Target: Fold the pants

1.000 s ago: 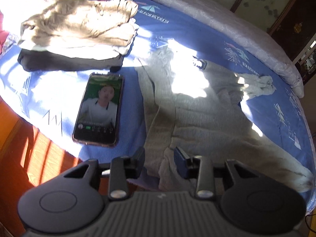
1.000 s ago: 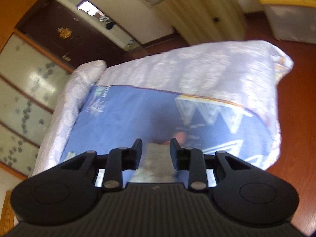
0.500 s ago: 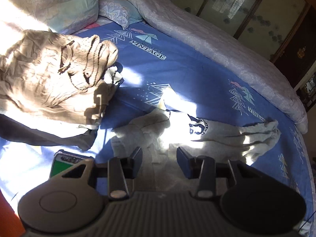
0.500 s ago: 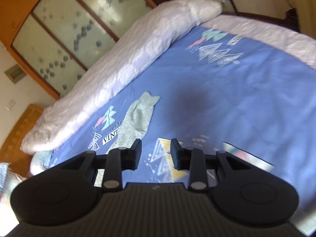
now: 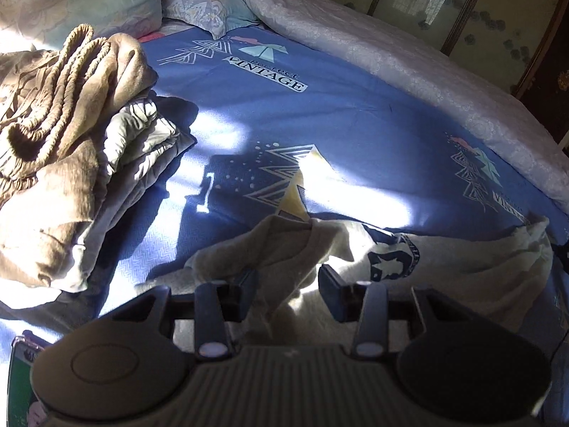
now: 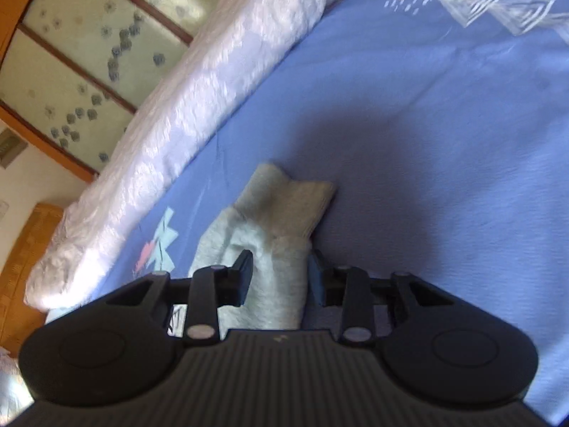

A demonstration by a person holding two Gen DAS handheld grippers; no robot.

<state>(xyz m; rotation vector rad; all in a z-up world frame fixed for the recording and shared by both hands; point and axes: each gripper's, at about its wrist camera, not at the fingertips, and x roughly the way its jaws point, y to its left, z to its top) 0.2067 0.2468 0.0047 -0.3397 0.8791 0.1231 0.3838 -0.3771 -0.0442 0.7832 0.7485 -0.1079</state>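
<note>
The left wrist view takes in most of the bed: the grey pants (image 5: pixel 409 263) lie crumpled across the blue sheet (image 5: pixel 320 114) from about 6 o'clock out to 3 o'clock, a dark printed emblem (image 5: pixel 393 258) showing on the cloth. The left gripper (image 5: pixel 287 293) hovers over their near bunched end with its jaws spread apart; a ridge of fabric rises into the gap, though in the hard sun and shadow it is not clear whether either pad touches it. At 9 o'clock sits a stack of folded clothes (image 5: pixel 71 163), tan on top, and at 7 o'clock the corner of a phone (image 5: pixel 21 380) peeks out. Pillows (image 5: pixel 206 7) lie at 11 o'clock.

Only the right wrist view shows the far leg end closely: the ribbed cuff (image 6: pixel 298 203) points toward 12 o'clock, and the leg runs down between the fingers of the right gripper (image 6: pixel 279 274). Its jaws have just been closing, with the leg between them; the frame is blurred, and they appear to stand at either side of the cloth.

A rolled pale quilt (image 6: pixel 185 103) bounds the sheet from 8 to 12 o'clock in this view. From 1 to 4 o'clock the sheet lies flat, with nothing lying on it.
</note>
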